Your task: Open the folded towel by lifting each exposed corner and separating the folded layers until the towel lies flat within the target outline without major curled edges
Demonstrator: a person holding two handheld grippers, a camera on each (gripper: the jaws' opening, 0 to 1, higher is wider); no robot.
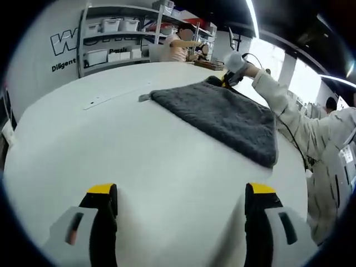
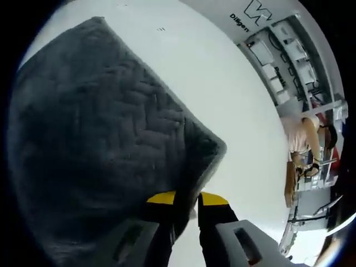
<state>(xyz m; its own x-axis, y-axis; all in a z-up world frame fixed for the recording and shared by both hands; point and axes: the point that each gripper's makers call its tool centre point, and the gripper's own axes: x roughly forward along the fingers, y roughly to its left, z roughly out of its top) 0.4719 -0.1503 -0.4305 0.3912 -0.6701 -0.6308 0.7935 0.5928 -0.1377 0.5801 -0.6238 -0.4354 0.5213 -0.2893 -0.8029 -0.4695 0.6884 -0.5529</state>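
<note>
Grey towel [image 1: 228, 117] lies on white worktop [image 1: 111, 150], quilted, thick, soft; likely limp, light, drapes when lifted. Right hand-held gripper [image 2: 186, 203] nearly closed, pinching towel edge near corner, apparently top layer, though fold depth hard to read. Left hand-held gripper [image 1: 181, 194] wide open, holding nothing, well apart from towel. Best hold: exposed corners, upper layer alone.

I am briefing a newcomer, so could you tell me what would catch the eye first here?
The dark grey towel lying on the white table. In the right gripper view the right tongs are shut on its edge, while the left tongs hang open over bare table.
</note>
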